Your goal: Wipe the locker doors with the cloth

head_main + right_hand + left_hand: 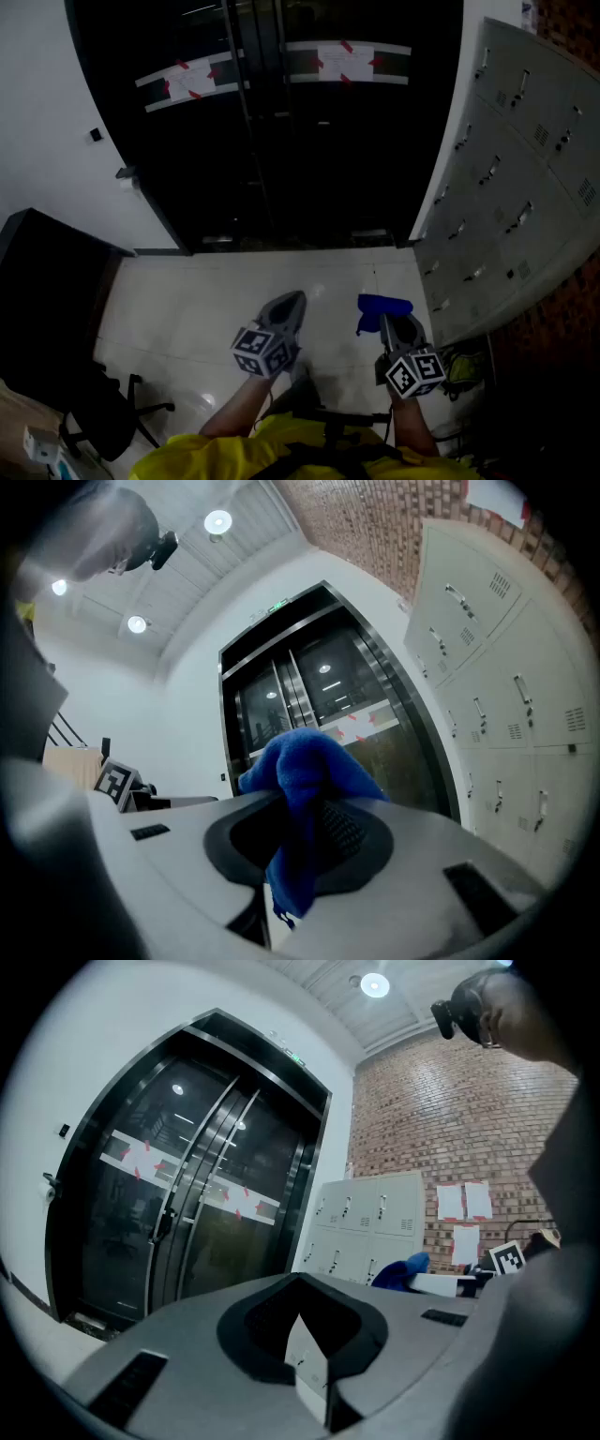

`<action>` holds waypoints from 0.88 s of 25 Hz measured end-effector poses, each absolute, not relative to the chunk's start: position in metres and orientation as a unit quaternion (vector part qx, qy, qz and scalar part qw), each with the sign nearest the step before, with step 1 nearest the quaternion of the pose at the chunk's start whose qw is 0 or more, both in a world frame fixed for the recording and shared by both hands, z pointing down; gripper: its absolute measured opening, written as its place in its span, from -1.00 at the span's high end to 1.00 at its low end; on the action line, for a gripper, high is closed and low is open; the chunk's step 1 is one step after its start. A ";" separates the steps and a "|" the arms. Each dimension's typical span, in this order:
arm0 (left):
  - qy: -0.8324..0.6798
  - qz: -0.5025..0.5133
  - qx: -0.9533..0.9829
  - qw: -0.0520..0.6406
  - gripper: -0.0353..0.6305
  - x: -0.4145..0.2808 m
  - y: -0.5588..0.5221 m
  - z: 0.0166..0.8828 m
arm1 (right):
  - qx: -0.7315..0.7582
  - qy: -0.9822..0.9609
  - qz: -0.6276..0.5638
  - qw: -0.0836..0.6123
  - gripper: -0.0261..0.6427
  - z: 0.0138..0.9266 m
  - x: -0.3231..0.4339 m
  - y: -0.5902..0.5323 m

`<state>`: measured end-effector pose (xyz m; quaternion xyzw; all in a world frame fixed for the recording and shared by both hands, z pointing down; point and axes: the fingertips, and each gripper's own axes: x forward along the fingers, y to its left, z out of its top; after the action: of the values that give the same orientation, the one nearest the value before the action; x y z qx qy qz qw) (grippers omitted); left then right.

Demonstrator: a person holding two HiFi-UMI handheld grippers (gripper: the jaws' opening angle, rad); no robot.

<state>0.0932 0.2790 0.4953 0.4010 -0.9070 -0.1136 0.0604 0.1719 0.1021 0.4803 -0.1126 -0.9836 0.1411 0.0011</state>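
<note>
A blue cloth (382, 309) is bunched in my right gripper (392, 321), whose jaws are shut on it; in the right gripper view the cloth (305, 794) fills the gap and hangs down between them. Grey locker doors (511, 178) with small handles stand along the right wall, and the lockers (506, 677) rise close on the right of the right gripper view. My left gripper (286, 309) is held beside the right one, low in the head view, shut with nothing in it (302, 1321). Both grippers are well short of the lockers (361, 1222).
Dark glass double doors (281, 122) with taped paper strips fill the wall ahead. A black desk (47, 291) and an office chair (108, 417) stand at the left. The pale tiled floor (234, 291) lies between. A brick wall (469, 1119) carries posted papers.
</note>
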 end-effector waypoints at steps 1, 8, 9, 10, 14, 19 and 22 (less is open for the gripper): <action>-0.906 -0.115 0.402 0.062 0.89 0.076 0.274 0.499 | -0.109 -0.984 0.141 0.004 0.71 0.485 0.157 0.097; -0.892 -0.117 0.433 0.050 0.89 -0.082 0.214 0.502 | -0.072 -0.988 0.134 -0.005 0.71 0.503 0.013 0.045; -0.890 -0.110 0.440 0.047 0.89 -0.111 0.203 0.499 | -0.063 -0.988 0.137 -0.008 0.71 0.501 -0.014 0.037; -0.887 -0.103 0.448 0.043 0.89 -0.140 0.192 0.493 | -0.054 -0.989 0.140 -0.013 0.71 0.498 -0.042 0.027; -0.866 -0.081 0.492 0.036 0.89 -0.248 0.138 0.465 | -0.020 -0.992 0.120 -0.034 0.71 0.471 -0.144 -0.015; -0.821 -0.059 0.566 0.041 0.89 -0.325 0.053 0.451 | 0.080 -0.988 0.119 -0.055 0.71 0.445 -0.194 -0.077; -0.774 -0.057 0.629 0.049 0.89 -0.326 -0.017 0.451 | 0.160 -0.979 0.117 -0.053 0.71 0.447 -0.183 -0.125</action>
<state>-0.3264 -0.0173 0.4509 0.6292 -0.7736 -0.0572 0.0490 -0.1826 -0.1249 0.4470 0.1602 -0.9787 0.1167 -0.0529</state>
